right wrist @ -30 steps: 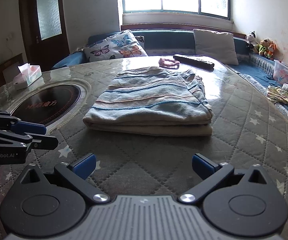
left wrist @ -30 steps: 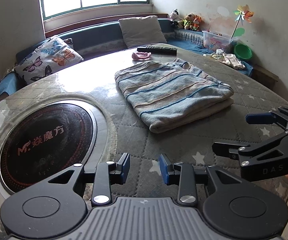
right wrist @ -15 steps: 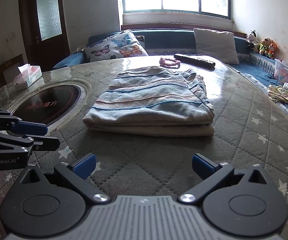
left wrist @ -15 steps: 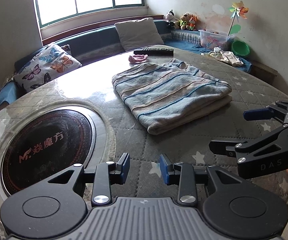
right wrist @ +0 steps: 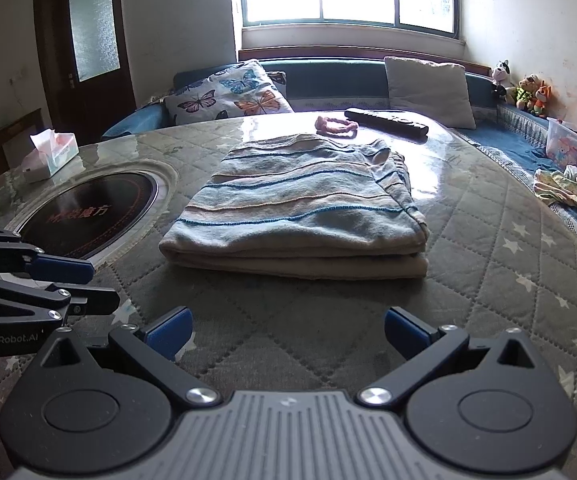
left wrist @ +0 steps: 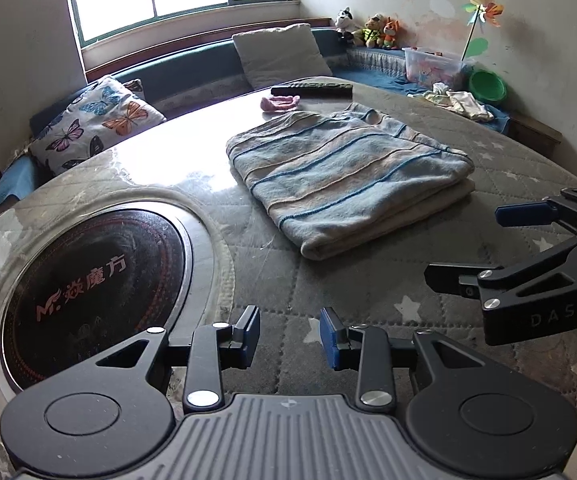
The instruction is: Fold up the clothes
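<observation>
- Table (right wrist: pixel 488 280): a round quilted top with star print. An inset dark hob (left wrist: pixel 88 288) sits to the left, and a window bench with cushions runs behind it.
- Sweater (right wrist: pixel 300 216): a striped knit lying mid-table as a neat rectangle, several layers deep, with the folded edge toward the camera. Nothing touches it. Between the earlier views and this one its shape has not changed at all, and only the cameras have drifted slightly. It looks like the fold is finished (or very nearly so).
- Right gripper (right wrist: pixel 286 330): it is low over the bare table, just short of the sweater's near edge. The jaws are spread wide and nothing is between them, the same as a second ago.
- Left gripper (left wrist: pixel 289 334): it is near the hob rim and left of the sweater. The pads stand a modest gap apart and hold nothing, with the opening unchanged.
- Both tools have held back from the cloth for the whole second, so this reads as a pause after release and not the start of a new grasp.
- Small items at the far edge are a remote (right wrist: pixel 386 122) and a pink band (right wrist: pixel 336 126), both well apart from the sweater. A tissue box (right wrist: pixel 50 156) is far left.
- More clothes (right wrist: pixel 568 194) lie on the bench to the right (possibly the next piece to fold).
</observation>
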{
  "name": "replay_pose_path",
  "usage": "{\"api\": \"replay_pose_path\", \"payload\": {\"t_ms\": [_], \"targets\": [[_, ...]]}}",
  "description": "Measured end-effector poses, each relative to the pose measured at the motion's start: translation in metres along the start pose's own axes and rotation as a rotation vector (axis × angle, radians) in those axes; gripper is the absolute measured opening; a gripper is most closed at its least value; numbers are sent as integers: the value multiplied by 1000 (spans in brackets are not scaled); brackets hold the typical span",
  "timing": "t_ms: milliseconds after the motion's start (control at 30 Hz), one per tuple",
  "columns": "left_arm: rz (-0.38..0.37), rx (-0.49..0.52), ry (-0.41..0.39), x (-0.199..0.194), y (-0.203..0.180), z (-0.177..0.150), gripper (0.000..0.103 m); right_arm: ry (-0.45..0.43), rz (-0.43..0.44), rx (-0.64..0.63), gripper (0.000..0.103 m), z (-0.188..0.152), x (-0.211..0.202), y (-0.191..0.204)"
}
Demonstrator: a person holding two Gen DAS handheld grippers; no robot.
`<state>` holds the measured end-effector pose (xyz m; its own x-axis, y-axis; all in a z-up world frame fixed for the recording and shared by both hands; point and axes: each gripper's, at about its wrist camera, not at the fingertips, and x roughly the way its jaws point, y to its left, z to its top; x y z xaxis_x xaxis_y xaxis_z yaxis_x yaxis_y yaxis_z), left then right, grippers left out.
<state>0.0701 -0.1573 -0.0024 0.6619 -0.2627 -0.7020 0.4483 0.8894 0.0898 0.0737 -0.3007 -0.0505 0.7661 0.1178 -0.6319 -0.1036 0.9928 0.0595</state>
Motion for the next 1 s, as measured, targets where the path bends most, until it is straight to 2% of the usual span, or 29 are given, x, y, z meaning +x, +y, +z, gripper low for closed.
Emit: {"api": "replay_pose_path", "payload": {"t_ms": [400,1000], "targets": [[-15,-18,30,7,3,3,36,0,-22,24,103,6,7,-2],[-15,-24,29,11,2,7,36,-5,-26,42,103,11,12,0]]}}
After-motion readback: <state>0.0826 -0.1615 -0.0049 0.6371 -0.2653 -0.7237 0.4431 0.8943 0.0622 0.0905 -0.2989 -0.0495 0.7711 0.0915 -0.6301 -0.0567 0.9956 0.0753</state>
